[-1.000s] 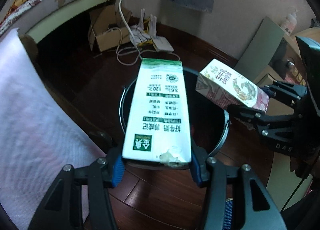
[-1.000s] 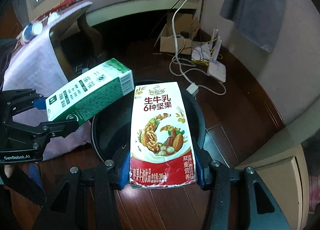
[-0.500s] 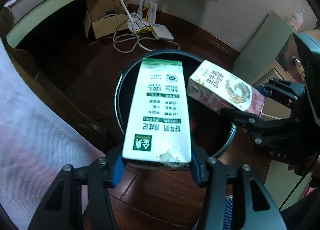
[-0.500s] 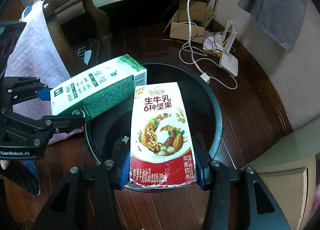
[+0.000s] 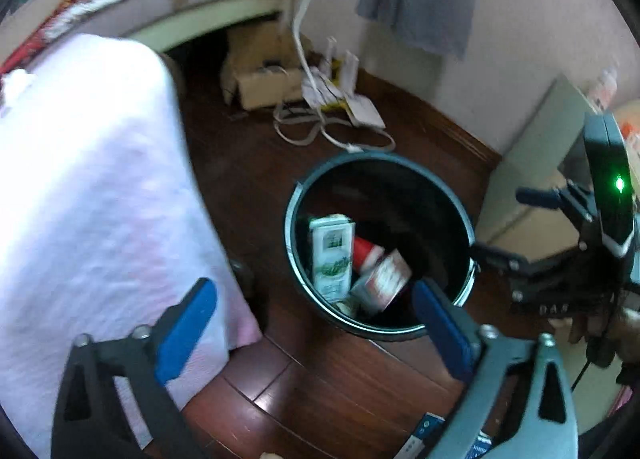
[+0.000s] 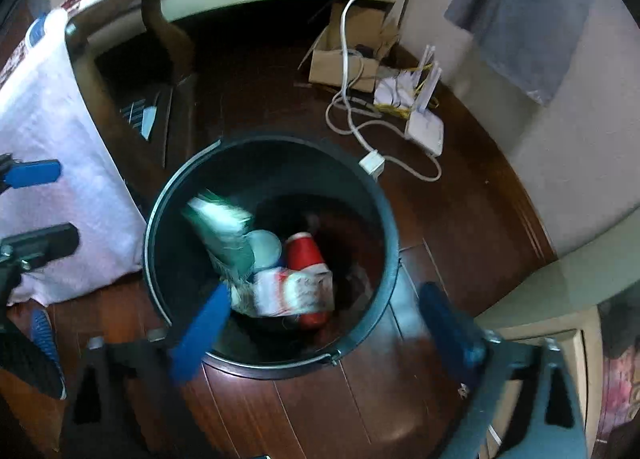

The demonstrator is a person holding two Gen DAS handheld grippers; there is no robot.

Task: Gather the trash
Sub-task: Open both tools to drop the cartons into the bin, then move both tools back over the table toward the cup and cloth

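Note:
A round black trash bin (image 5: pixel 295 195) stands on the dark wood floor; it also shows in the right wrist view (image 6: pixel 390 219). Inside lie the green-and-white milk carton (image 5: pixel 331 251), the red-and-white nut-milk carton (image 5: pixel 384 279) and a red can (image 5: pixel 365 251). The right wrist view shows the green carton (image 6: pixel 224 235), the red-and-white carton (image 6: pixel 296 293) and the red can (image 6: pixel 304 253). My left gripper (image 5: pixel 316 323) is open and empty above the bin's near rim. My right gripper (image 6: pixel 324 323) is open and empty over the bin.
A pink-white cloth (image 5: pixel 88 187) covers furniture to the left of the bin. A cardboard box (image 6: pixel 344 63), white cables (image 6: pixel 360 127) and a router (image 6: pixel 426 127) lie by the far wall. A pale cabinet (image 6: pixel 532 319) stands at the right.
Both grippers have opened and let go of their cartons, which now lie inside the bin. Both grippers have pulled back and up from the bin.

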